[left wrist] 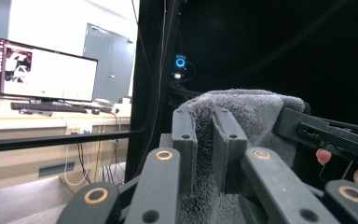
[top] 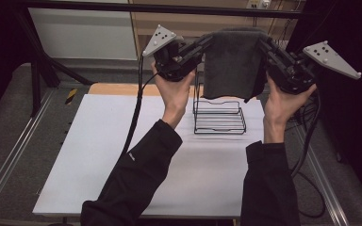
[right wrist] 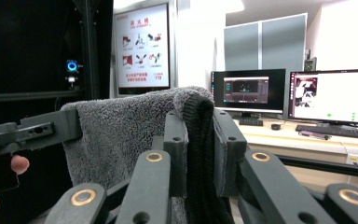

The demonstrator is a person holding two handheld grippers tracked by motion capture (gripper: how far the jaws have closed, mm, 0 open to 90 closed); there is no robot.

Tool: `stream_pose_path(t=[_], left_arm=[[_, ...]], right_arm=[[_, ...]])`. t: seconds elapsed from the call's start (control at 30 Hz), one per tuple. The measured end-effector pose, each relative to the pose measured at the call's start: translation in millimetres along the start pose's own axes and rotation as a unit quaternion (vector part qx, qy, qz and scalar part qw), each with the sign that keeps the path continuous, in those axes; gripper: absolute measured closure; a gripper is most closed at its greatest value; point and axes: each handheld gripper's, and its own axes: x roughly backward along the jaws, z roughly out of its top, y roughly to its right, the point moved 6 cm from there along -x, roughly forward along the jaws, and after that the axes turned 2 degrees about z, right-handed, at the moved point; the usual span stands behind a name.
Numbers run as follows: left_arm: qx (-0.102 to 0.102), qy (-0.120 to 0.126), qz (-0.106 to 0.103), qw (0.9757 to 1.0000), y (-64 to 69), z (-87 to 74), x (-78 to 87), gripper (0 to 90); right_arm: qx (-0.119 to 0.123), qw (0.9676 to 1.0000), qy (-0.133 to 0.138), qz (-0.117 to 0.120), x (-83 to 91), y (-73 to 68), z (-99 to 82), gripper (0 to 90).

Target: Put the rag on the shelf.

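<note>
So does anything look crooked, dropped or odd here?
Nothing stands out. The grey towel hangs evenly, pinched at its top corners by the left gripper and right gripper, above the upright wire rack.

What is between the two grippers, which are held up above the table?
A grey towel spans the gap, clamped at one top corner by the left gripper and at the other by the right gripper; the high view shows it hanging above a wire rack.
</note>
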Motion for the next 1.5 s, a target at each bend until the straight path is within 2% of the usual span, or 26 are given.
stream_pose_path(t=[0.23, 0.4, 0.6, 0.77, 0.97, 1.27, 1.5], left_arm=[[0.003, 0.004, 0.006, 1.0000, -5.2, 8.9, -8.5, 80.6], [-0.001, 0.009, 0.008, 0.9999, -8.5, 15.4, -15.0, 80.6], [-0.016, 0.014, 0.015, 0.9997, -12.2, 24.9, -22.7, 80.6], [-0.016, 0.016, 0.020, 0.9996, -17.6, 27.6, -27.1, 80.6], [-0.015, 0.015, 0.024, 0.9995, -26.7, 25.6, -32.5, 80.6], [-0.015, -0.011, 0.040, 0.9990, -43.4, 9.9, -45.0, 80.6], [-0.019, -0.030, 0.045, 0.9984, -50.8, -0.9, -51.4, 80.6]], right_arm=[[0.009, 1.0000, -0.002, -0.001, -10.2, 4.2, 8.7, 78.9], [0.009, 1.0000, 0.002, -0.001, -19.1, 9.4, 14.4, 78.9], [0.011, 0.9999, 0.009, 0.003, -31.4, 16.0, 21.9, 78.9], [0.009, 0.9999, 0.009, 0.007, -41.2, 20.8, 23.8, 78.9], [0.014, 0.9999, 0.007, 0.005, -52.6, 24.6, 21.4, 78.9], [0.009, 0.9999, -0.012, -0.001, -65.6, 35.3, 2.6, 78.9], [0.001, 0.9996, -0.028, -0.003, -70.2, 43.2, -11.5, 78.9]])
